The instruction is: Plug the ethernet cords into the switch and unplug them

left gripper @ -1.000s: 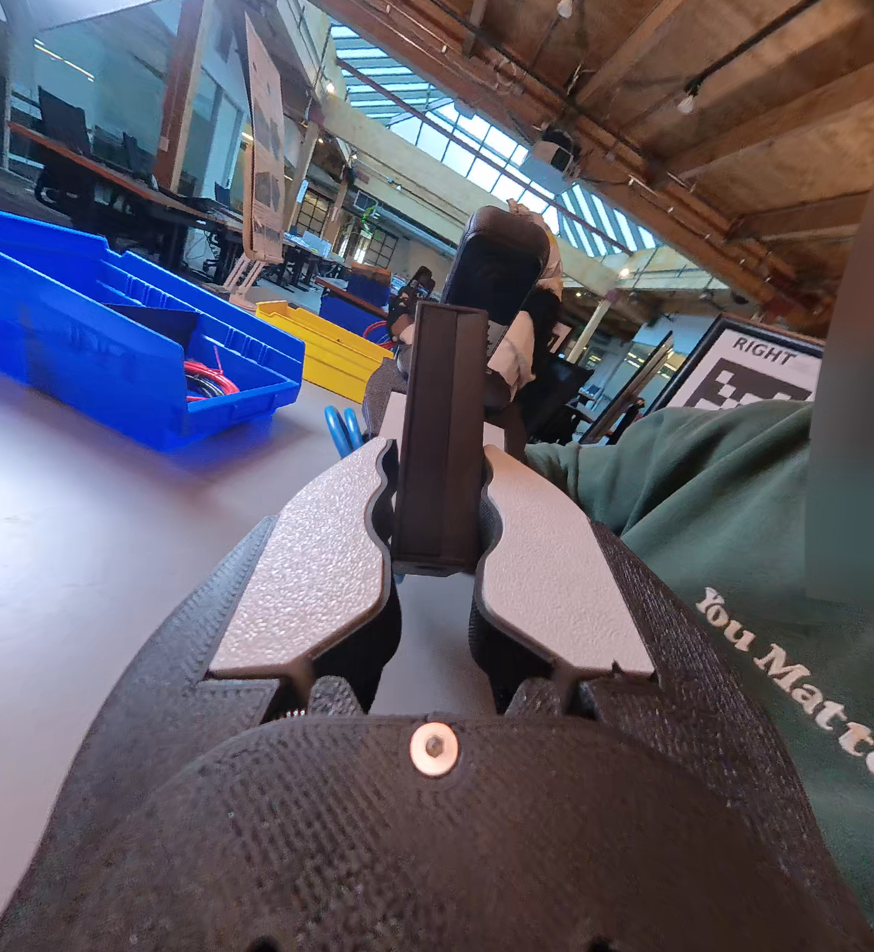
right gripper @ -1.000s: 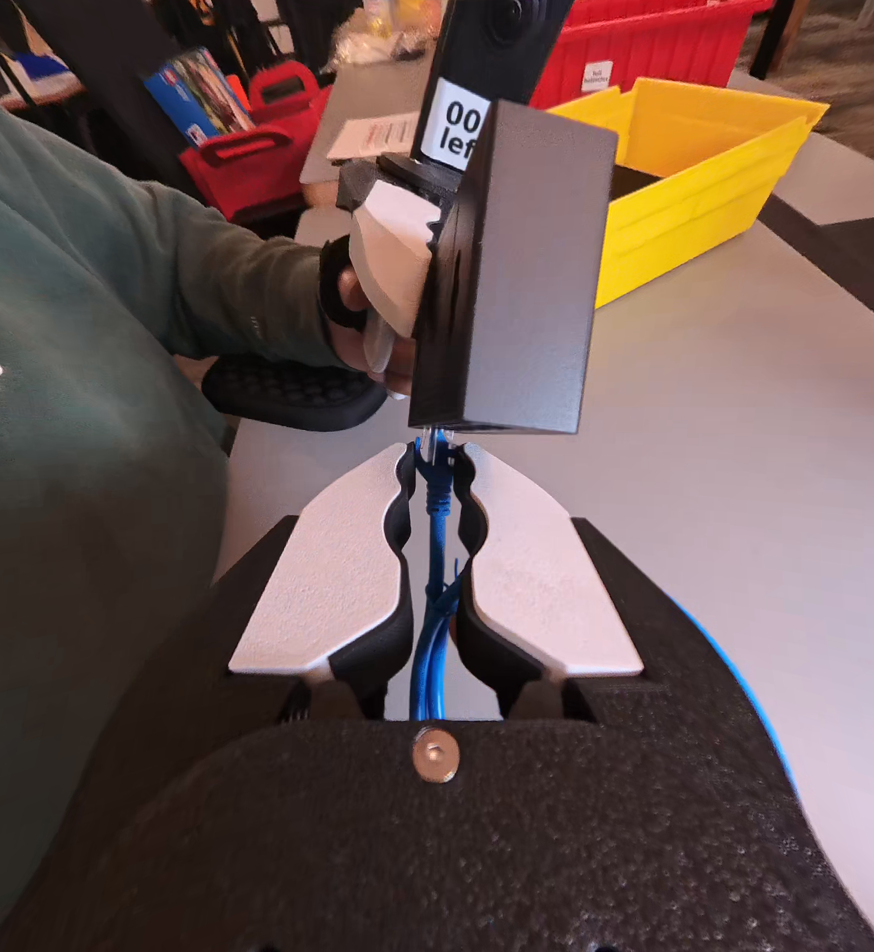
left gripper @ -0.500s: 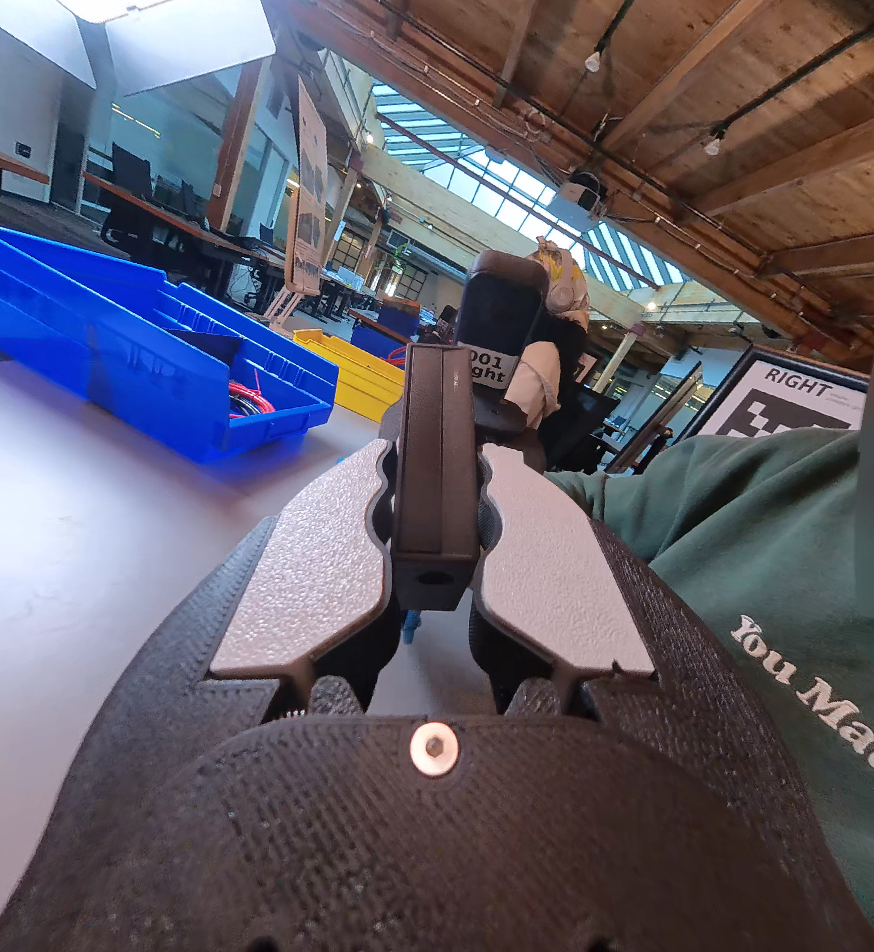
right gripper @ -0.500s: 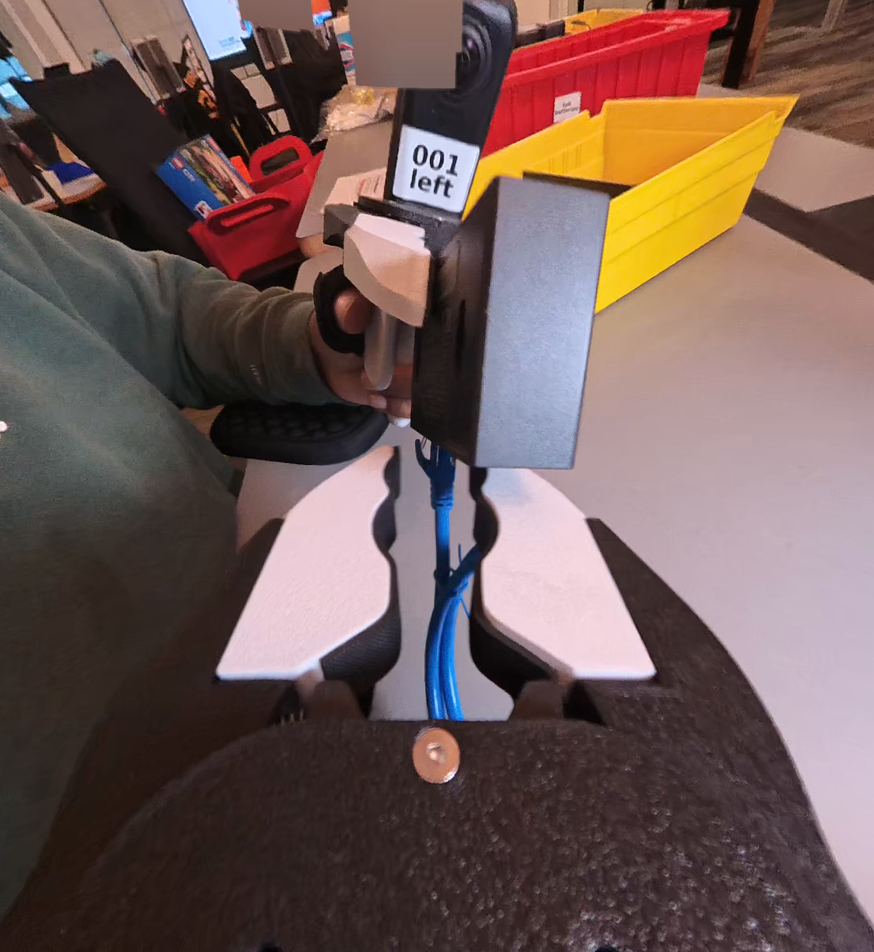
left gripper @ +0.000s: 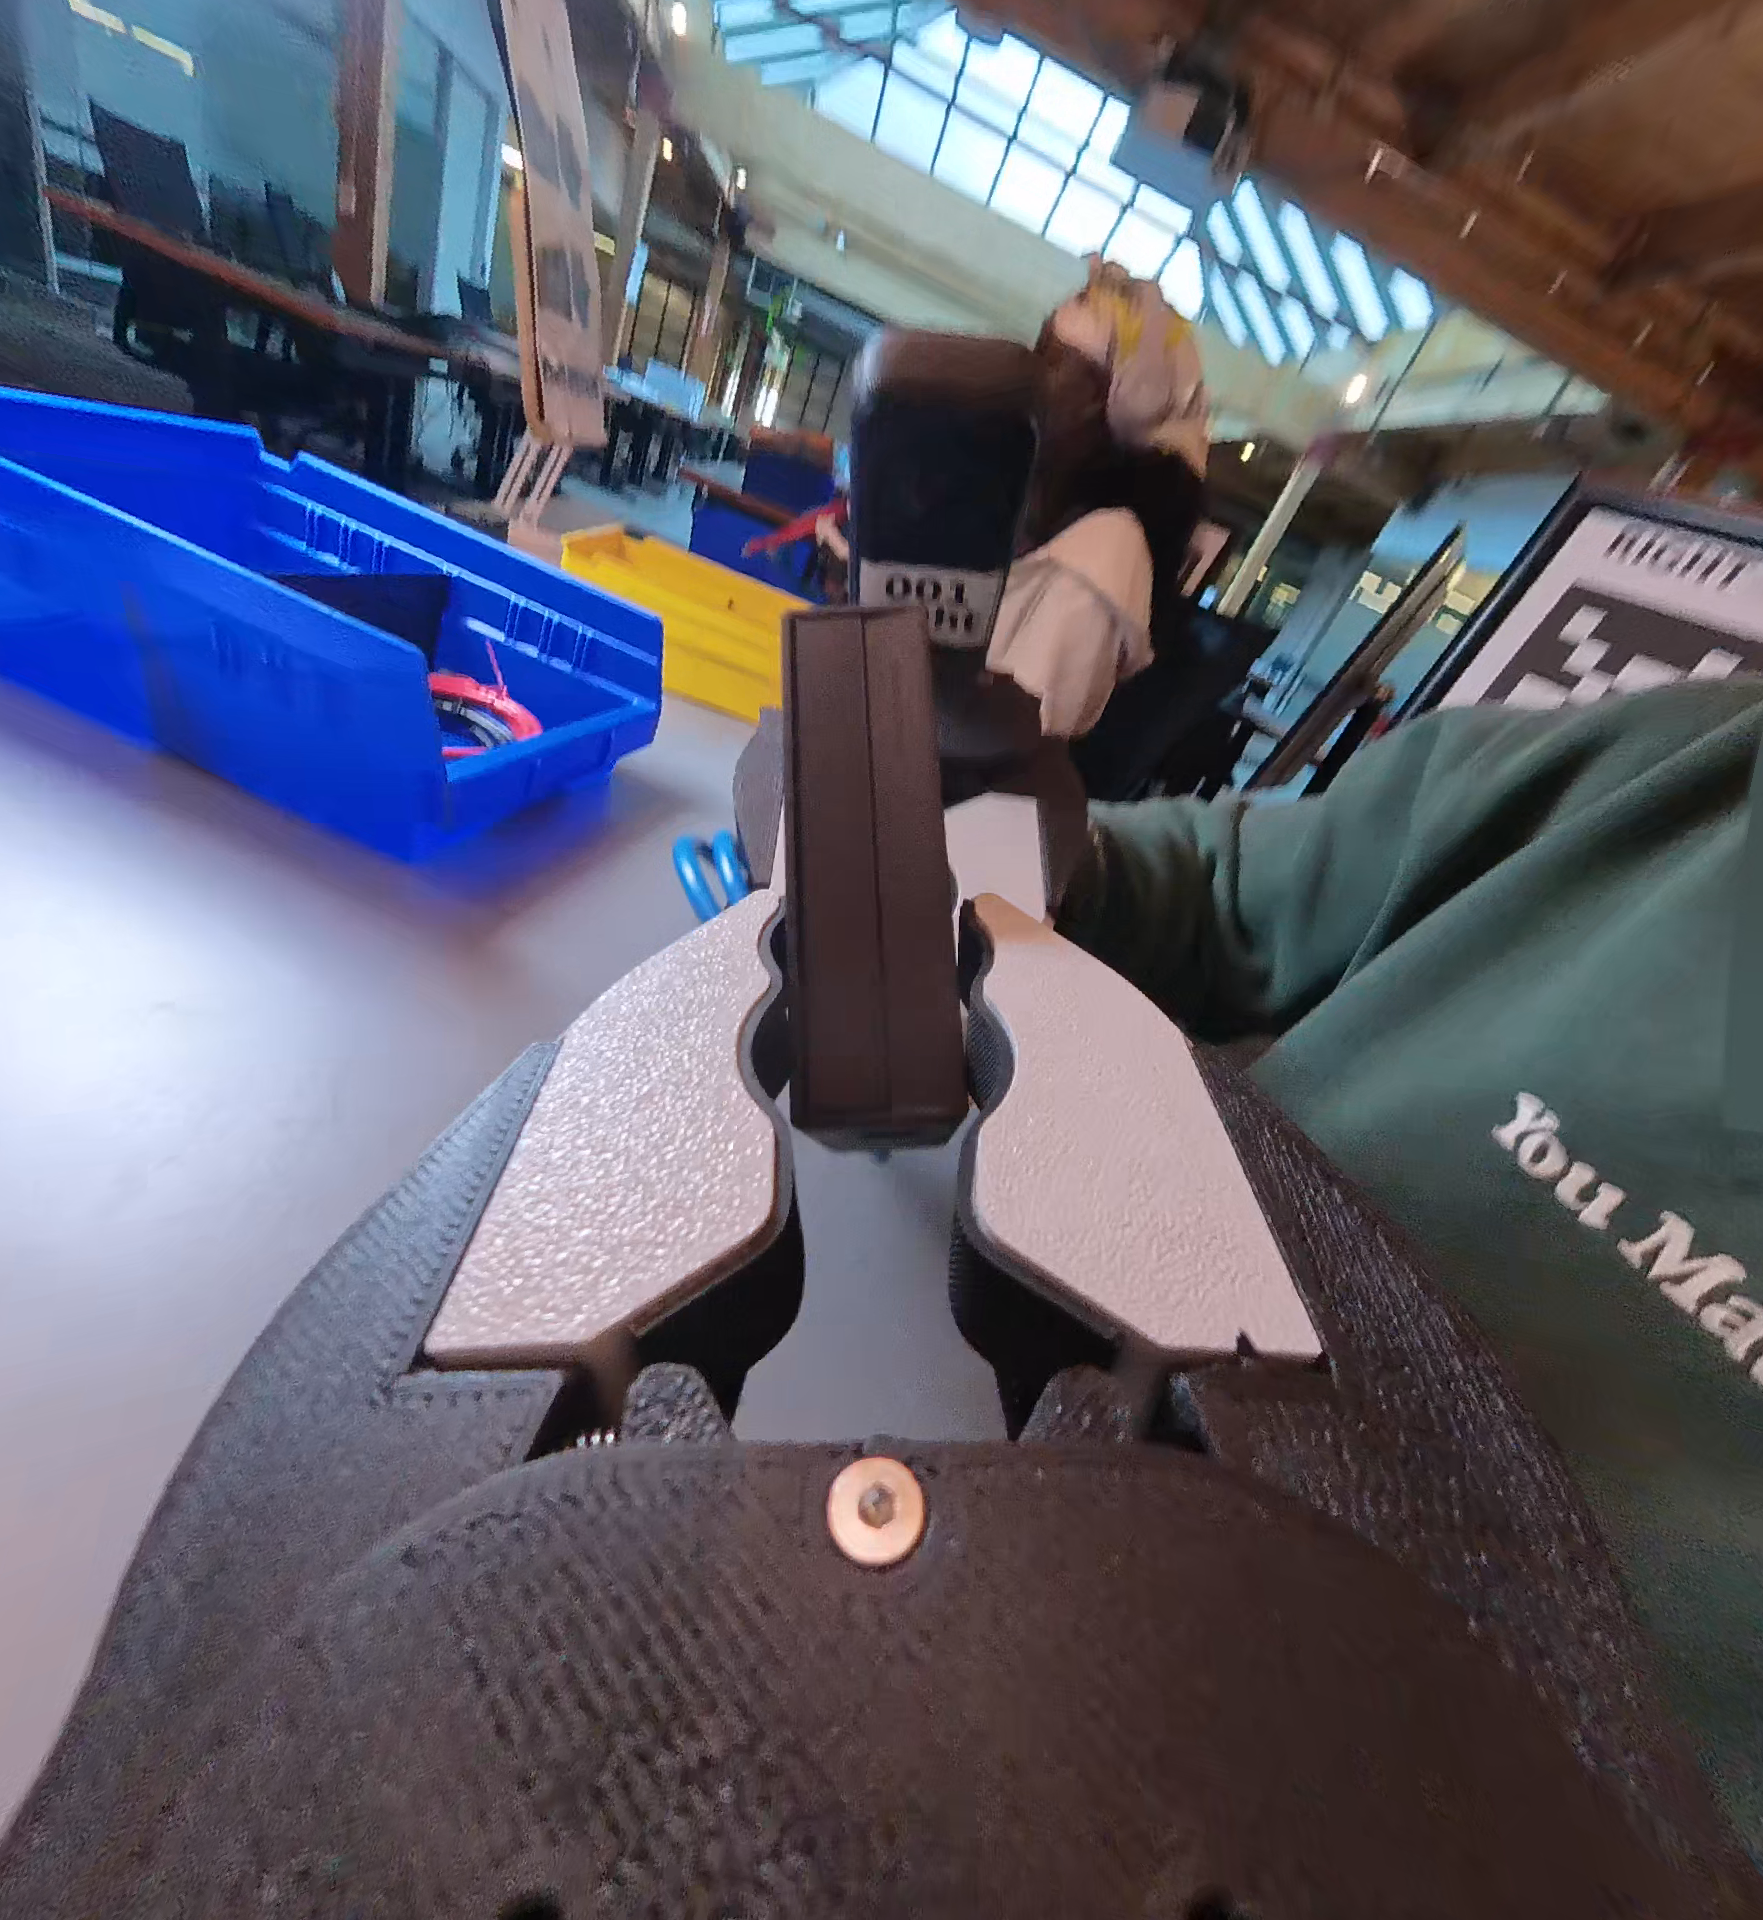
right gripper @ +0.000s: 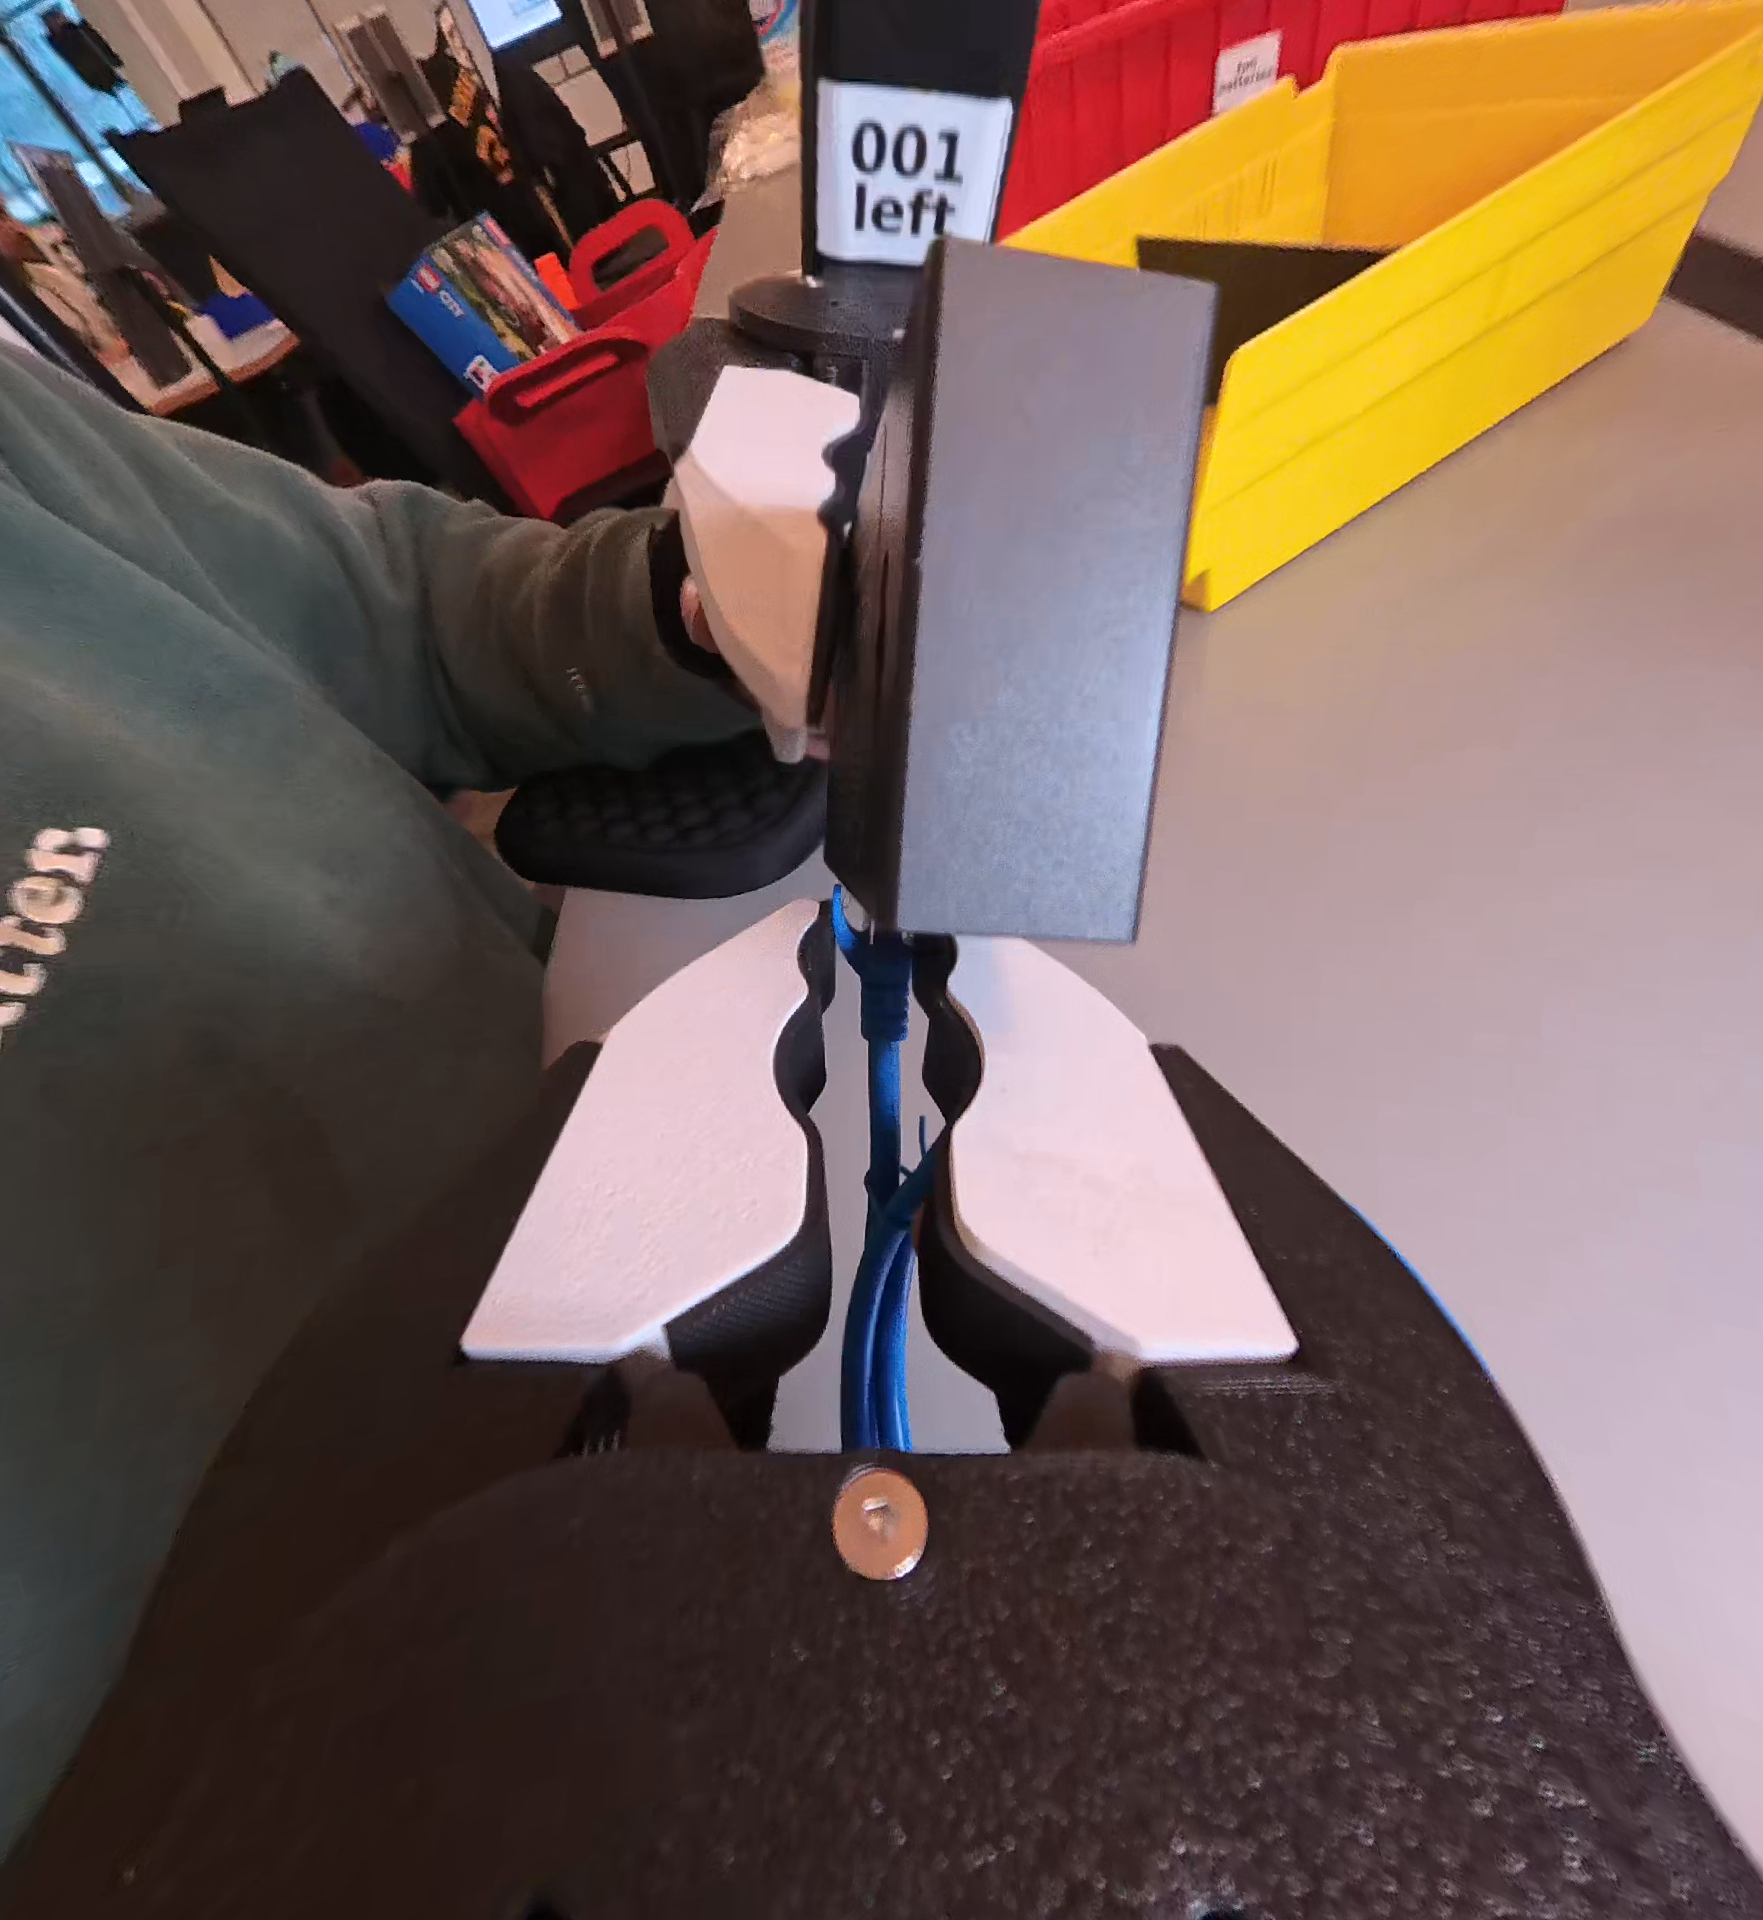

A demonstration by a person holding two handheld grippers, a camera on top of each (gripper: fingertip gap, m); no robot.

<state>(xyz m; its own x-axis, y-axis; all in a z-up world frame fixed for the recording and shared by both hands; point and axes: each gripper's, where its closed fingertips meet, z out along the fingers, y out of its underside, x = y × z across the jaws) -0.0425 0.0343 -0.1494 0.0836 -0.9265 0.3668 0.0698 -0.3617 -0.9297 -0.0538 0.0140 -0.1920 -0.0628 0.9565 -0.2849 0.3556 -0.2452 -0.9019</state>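
Note:
My left gripper point(left gripper: 872, 925) is shut on the black switch point(left gripper: 866, 790) and holds it upright above the table. In the right wrist view the switch point(right gripper: 1022, 603) hangs just ahead, with a white finger point(right gripper: 752, 540) of the left gripper on its left face. My right gripper point(right gripper: 877, 935) is shut on the blue ethernet cord point(right gripper: 882, 1039) just below the switch's underside. The cord's plug end meets the bottom edge of the switch; the port itself is hidden. Blue cord loops point(left gripper: 705, 868) show behind the switch in the left wrist view.
A blue bin point(left gripper: 285, 665) holding a red cable coil point(left gripper: 477, 717) stands at the left. A yellow bin point(right gripper: 1479, 312) stands at the far right on the grey table point(right gripper: 1479, 987). The person's green sleeve point(right gripper: 233, 831) fills the left, above a black perforated pad point(right gripper: 669, 831). Left tips to right tips: about 5 centimetres.
My right gripper opened off the cord half a second ago and has closed on it again. The left gripper has kept hold of the switch while tilting and shifting it slightly.

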